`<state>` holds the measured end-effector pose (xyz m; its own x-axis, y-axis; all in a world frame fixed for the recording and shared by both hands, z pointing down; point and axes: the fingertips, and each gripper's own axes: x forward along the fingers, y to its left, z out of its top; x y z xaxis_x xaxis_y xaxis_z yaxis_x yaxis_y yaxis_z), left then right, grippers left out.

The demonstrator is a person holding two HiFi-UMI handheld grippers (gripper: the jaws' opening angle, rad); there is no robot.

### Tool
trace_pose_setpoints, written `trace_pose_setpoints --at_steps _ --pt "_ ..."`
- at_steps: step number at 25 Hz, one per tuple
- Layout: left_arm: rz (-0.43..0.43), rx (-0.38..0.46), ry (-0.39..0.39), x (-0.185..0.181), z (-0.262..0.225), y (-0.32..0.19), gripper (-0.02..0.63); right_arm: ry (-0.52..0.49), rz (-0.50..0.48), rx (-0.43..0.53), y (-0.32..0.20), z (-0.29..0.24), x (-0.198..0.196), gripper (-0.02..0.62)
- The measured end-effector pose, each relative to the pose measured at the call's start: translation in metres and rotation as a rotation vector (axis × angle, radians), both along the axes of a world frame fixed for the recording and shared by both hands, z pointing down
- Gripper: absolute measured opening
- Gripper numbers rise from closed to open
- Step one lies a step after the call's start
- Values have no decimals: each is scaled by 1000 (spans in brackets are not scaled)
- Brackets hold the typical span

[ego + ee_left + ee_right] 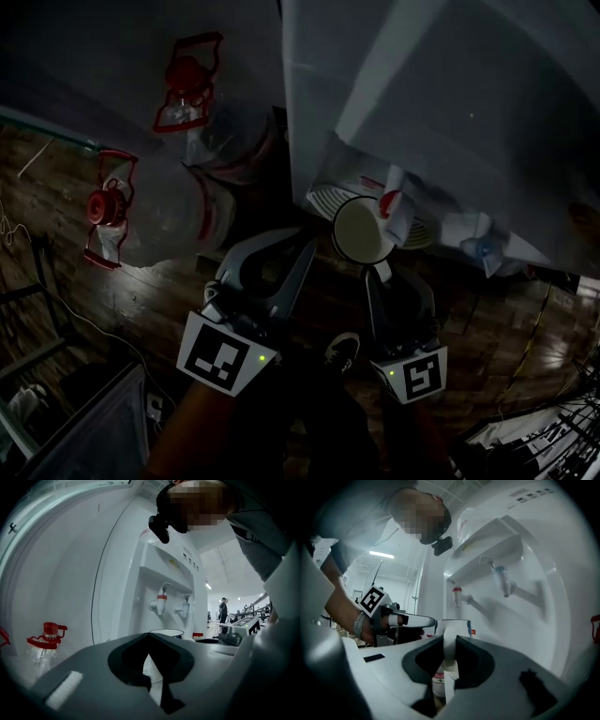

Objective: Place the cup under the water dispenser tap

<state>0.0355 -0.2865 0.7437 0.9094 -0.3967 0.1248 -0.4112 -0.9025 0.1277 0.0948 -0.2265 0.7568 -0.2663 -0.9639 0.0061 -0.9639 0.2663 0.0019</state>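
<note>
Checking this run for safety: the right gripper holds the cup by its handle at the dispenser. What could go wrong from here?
The right gripper pinches the cup only by its thin handle, so it may swing or tilt when set down.
The shut left gripper sits close beside the cup and might knock it.
The red tap and blue tap stand side by side; the cup could end up between them.
</note>
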Motion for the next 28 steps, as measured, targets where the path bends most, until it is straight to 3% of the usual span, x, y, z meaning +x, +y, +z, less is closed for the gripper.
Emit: trace_pose_setpoints --at_steps 9,13,28 --pt "5 8 7 9 29 -6 6 -4 31 44 -17 31 7 60" --pt "6 9 15 12 35 -7 6 43 49 36 -22 44 7 60" --pt "0 -5 -2 17 44 -4 6 68 70 39 -27 47 2 71"
